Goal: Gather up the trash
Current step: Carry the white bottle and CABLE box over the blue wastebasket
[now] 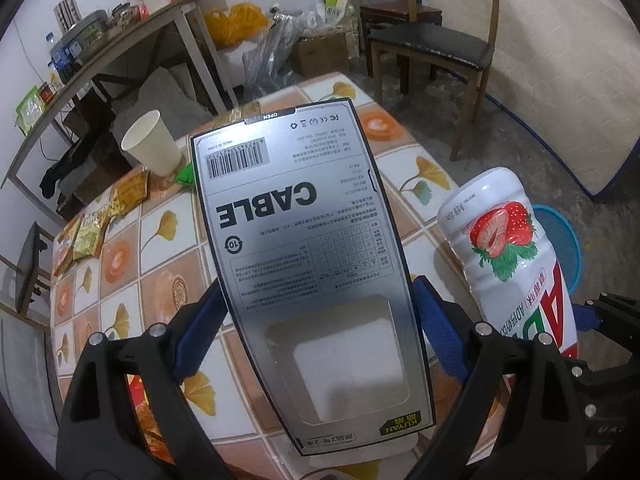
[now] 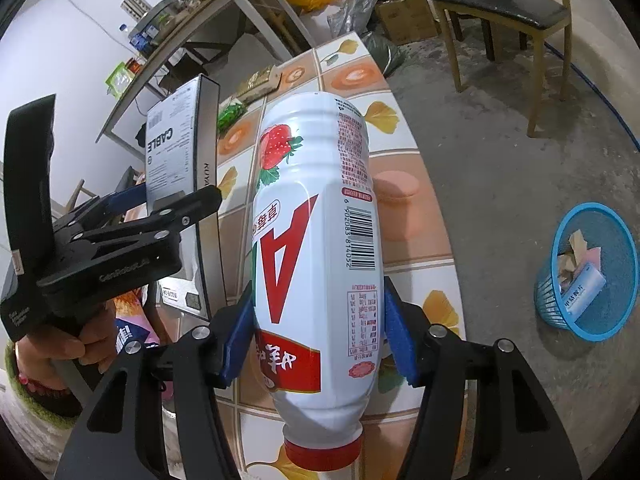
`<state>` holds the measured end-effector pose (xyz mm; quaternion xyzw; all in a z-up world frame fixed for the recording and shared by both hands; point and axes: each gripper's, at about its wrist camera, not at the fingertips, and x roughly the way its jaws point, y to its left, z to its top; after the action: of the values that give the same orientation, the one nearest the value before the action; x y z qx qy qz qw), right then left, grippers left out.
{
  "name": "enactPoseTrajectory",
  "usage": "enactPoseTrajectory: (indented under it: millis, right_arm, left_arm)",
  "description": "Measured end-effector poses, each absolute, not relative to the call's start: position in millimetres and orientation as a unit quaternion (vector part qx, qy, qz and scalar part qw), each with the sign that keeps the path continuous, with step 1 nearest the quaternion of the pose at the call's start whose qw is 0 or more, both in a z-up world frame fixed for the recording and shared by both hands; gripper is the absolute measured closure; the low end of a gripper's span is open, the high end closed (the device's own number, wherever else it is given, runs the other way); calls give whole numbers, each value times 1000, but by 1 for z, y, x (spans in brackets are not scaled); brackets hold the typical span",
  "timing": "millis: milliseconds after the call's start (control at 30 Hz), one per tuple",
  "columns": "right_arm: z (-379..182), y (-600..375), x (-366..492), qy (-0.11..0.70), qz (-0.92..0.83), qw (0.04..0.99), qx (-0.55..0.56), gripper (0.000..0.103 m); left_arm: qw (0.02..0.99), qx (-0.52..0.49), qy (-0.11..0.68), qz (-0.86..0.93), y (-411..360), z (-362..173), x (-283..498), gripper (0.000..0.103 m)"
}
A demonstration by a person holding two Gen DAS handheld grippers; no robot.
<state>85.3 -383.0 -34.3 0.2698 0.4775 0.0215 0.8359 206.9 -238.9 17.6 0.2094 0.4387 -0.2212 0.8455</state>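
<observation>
Blue pads (image 2: 240,330) of the right tongs (image 2: 318,336) clamp a white strawberry-drink bottle (image 2: 320,220), its red cap (image 2: 322,454) nearest the camera, above the tiled tabletop (image 2: 412,216). Beside it, the left tongs (image 1: 320,312) are clamped on the long edges of a grey cable box (image 1: 304,264), lifted off the tabletop; a hand (image 2: 60,354) shows at that tool's grip. On the far part of the tabletop stand a paper cup (image 1: 154,148) and several snack wrappers (image 1: 88,232). Down on the floor to the right, a blue basket (image 2: 588,280) holds some scraps.
</observation>
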Motion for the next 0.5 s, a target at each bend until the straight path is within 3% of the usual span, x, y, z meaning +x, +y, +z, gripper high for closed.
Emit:
enactPoseTrajectory:
  millis: [500]
  right_arm:
    - [-21, -395, 74, 458, 8, 844, 279, 45]
  left_arm:
    - [855, 218, 411, -229, -243, 32, 192, 16]
